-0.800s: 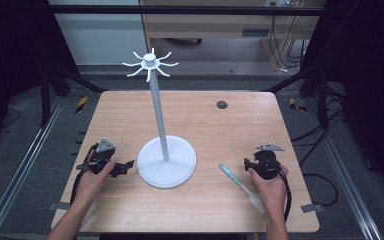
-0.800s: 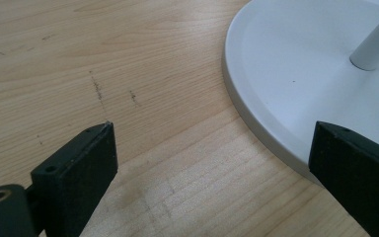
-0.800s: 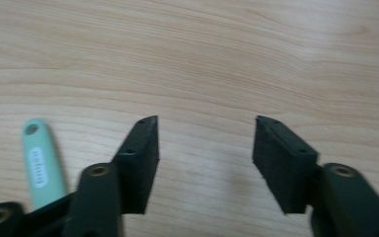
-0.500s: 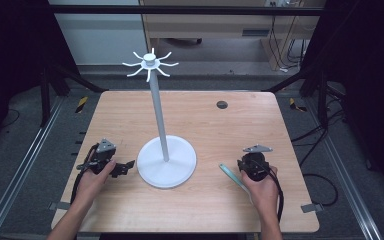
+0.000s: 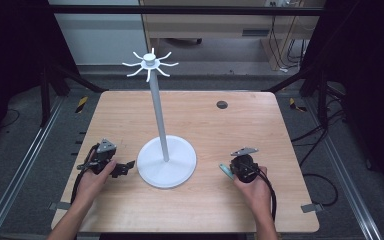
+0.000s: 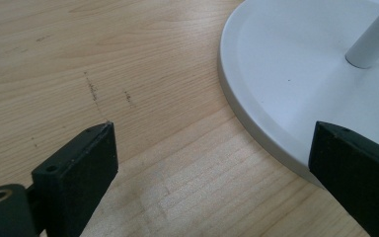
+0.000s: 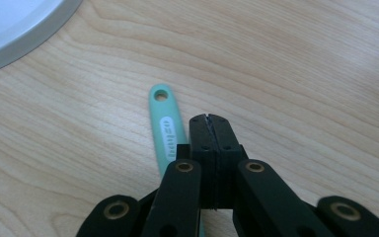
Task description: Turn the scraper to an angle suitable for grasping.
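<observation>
On the left of the wooden bench [image 5: 130, 120], the left gripper [image 5: 121, 167] rests low in the person's left hand [image 5: 94, 181], pointing toward the white stand [image 5: 166, 161]. In the left gripper view its jaws are spread wide with nothing between them but bare wood; the right-hand jaw overlaps the rim of the stand's round base [image 6: 296, 89], though whether it touches cannot be told.

The stand sits mid-bench, its thin pole rising to a ring of curved hooks [image 5: 150, 64]. A small dark round fitting [image 5: 222, 104] sits in the bench surface toward the far right.

To the right of the base, the right gripper [image 5: 236, 165] is held in the right hand [image 5: 254, 187], its jaws pressed together on nothing. The teal handle [image 7: 167, 127] of a utensil lies flat on the wood just beside the closed jaws, on their left in the right gripper view, running under the gripper's body, its end with a hanging hole pointing toward the stand's base. From above, the teal end [image 5: 225, 170] peeks out to the left of the gripper.
</observation>
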The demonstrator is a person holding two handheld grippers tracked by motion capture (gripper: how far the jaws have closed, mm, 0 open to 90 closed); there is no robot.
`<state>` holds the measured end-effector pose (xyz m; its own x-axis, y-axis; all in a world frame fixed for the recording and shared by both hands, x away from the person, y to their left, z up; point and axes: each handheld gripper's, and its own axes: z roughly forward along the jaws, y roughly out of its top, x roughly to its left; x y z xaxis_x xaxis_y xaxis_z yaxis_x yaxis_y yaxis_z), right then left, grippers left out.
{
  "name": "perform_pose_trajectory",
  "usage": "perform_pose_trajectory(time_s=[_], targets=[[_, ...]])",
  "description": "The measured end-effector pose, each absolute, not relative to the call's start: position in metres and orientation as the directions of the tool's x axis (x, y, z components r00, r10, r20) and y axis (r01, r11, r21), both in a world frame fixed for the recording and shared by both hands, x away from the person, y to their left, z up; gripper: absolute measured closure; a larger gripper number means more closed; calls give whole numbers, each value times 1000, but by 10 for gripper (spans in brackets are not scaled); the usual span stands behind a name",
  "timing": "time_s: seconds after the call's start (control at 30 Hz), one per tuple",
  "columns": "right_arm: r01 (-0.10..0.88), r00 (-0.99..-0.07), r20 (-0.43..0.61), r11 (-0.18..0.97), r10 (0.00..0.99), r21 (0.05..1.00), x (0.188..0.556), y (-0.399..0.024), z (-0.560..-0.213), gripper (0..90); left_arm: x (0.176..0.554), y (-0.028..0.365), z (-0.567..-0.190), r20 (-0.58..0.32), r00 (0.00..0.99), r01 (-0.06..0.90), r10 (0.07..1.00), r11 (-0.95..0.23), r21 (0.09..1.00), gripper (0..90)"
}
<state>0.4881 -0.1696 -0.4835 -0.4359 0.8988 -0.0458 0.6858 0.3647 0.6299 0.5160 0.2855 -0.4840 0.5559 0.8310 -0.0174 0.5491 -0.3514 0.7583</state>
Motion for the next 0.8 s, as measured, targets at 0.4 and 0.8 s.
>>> perform_pose_trajectory(time_s=[0.4,0.8], targets=[[685,-503,11,390,864,616,485,-163,-485,900,516,285,-484,-14,558,549,830,-356,757,44],[635,-547,-8,421,837,647,475,-157,-470,900,515,285,-484,-9,561,549,828,-364,753,44]])
